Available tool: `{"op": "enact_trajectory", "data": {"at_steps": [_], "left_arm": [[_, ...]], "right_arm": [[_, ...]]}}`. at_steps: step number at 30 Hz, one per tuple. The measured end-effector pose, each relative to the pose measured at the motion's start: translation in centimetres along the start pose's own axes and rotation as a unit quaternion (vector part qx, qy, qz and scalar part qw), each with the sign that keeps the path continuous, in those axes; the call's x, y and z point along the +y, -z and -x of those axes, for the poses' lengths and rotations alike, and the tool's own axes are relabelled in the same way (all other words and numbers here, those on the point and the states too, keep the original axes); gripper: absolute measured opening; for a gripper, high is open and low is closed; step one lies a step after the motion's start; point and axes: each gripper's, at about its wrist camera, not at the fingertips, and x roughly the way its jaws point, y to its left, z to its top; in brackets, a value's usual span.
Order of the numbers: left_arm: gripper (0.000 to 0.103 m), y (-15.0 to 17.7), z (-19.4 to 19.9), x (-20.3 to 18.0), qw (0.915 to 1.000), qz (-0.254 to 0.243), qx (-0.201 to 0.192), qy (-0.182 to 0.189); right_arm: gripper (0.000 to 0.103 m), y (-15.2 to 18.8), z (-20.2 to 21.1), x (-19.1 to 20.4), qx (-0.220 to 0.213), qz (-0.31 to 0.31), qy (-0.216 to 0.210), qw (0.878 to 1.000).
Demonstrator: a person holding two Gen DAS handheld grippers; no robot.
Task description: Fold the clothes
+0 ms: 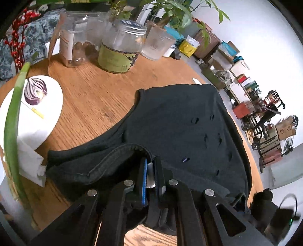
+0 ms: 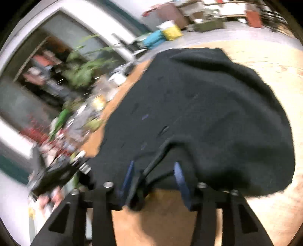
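Note:
A black garment point(image 1: 180, 128) lies spread over a round wooden table point(image 1: 94, 90), with small marks on its cloth. My left gripper point(image 1: 151, 166) is shut on the garment's thick hem at its near edge, with a white label between the pads. In the blurred right wrist view the same garment point(image 2: 208, 106) bulges over the table point(image 2: 265, 62). My right gripper point(image 2: 154, 170) stands open, its blue-padded fingers point(image 2: 179, 174) apart around a fold of the near edge.
Glass jars point(image 1: 121, 49), a ribbed glass cup point(image 1: 157, 45) and potted plants point(image 1: 178, 13) stand at the table's far side. A white plate with half a red onion point(image 1: 35, 91) and a green stalk point(image 1: 13, 121) sit left. Shelves and boxes point(image 1: 246, 87) line the wall.

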Motion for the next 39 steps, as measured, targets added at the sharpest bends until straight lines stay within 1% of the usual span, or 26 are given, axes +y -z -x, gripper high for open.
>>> {"op": "enact_trajectory", "data": {"at_steps": [4,8,9,11,12,13,14,16,19,21,23,25,28,30,31,32,33,34,35,36,37,38,39], "left_arm": [[0.007,0.0,-0.6,0.2,0.9999,0.001,0.011,-0.007],[0.007,0.1,-1.0,0.3,0.9997,0.001,0.021,-0.013],[0.007,0.2,-0.7,0.4,0.9997,0.001,0.023,-0.011],[0.007,0.5,0.0,0.4,0.9996,-0.002,0.026,-0.005],[0.007,0.7,0.6,0.4,0.9996,-0.008,0.026,-0.001],[0.007,0.9,1.3,0.3,0.9996,-0.014,0.026,0.004],[0.007,1.2,2.2,0.3,0.9995,-0.016,0.026,0.009],[0.007,2.1,3.9,0.6,0.9991,-0.011,0.035,0.020],[0.007,3.7,6.1,0.9,0.9977,-0.006,0.056,0.038],[0.007,5.5,7.0,0.9,0.9949,-0.018,0.083,0.054],[0.007,8.0,7.3,0.8,0.9923,-0.042,0.108,0.045],[0.007,10.8,7.4,0.9,0.9884,-0.068,0.133,0.029],[0.007,14.7,6.5,2.2,0.9816,-0.075,0.175,-0.013],[0.008,16.3,6.1,3.2,0.9773,-0.069,0.195,-0.046],[0.011,16.6,6.3,3.5,0.9766,-0.064,0.197,-0.056],[0.015,16.8,6.8,3.6,0.9767,-0.063,0.196,-0.060],[0.018,16.8,7.5,3.5,0.9776,-0.067,0.191,-0.059],[0.030,16.7,8.5,3.1,0.9792,-0.075,0.179,-0.058],[0.048,16.5,9.3,2.6,0.9809,-0.083,0.166,-0.058],[0.055,16.4,10.0,1.9,0.9823,-0.091,0.154,-0.057],[0.063,16.3,10.7,1.1,0.9835,-0.101,0.140,-0.055],[0.064,16.2,11.3,0.3,0.9845,-0.111,0.125,-0.053],[0.064,16.1,11.7,-0.5,0.9843,-0.121,0.117,-0.050]], "right_arm": [[0.057,1.8,-2.4,2.4,0.041,0.041,-0.002,0.998],[0.057,3.5,-4.8,4.8,0.081,0.081,-0.004,0.993],[0.053,3.9,-5.4,5.4,0.091,0.091,-0.005,0.992],[0.017,4.1,-6.1,5.7,0.087,0.087,0.010,0.992],[0.011,4.1,-6.1,5.8,0.081,0.083,0.015,0.993],[0.008,4.2,-5.4,5.7,0.080,0.074,0.000,0.994],[0.006,4.4,-4.3,5.5,0.080,0.064,-0.023,0.994],[0.006,4.8,-2.3,5.2,0.081,0.044,-0.067,0.993],[0.006,6.6,2.4,5.2,0.083,0.038,-0.113,0.989],[0.006,8.9,5.6,5.6,0.090,0.046,-0.143,0.985],[0.006,11.5,7.7,6.0,0.105,0.053,-0.164,0.980],[0.006,14.8,8.5,6.1,0.133,0.059,-0.154,0.977],[0.006,19.3,6.6,4.0,0.189,0.016,-0.143,0.971],[0.006,21.2,5.3,2.3,0.216,-0.017,-0.128,0.968],[0.011,21.7,5.1,1.7,0.220,-0.029,-0.122,0.967],[0.018,21.6,5.2,1.3,0.221,-0.031,-0.116,0.968],[0.026,21.1,6.0,1.0,0.208,-0.033,-0.113,0.971],[0.043,20.2,7.0,0.8,0.190,-0.032,-0.115,0.974],[0.049,19.0,8.3,0.4,0.164,-0.032,-0.113,0.979],[0.049,17.5,9.7,-0.1,0.136,-0.031,-0.110,0.984],[0.051,16.1,11.0,-0.8,0.109,-0.029,-0.094,0.989],[0.054,14.5,12.1,-2.0,0.077,-0.031,-0.063,0.995],[0.054,12.8,13.3,-3.2,0.045,-0.035,-0.028,0.998]]}}
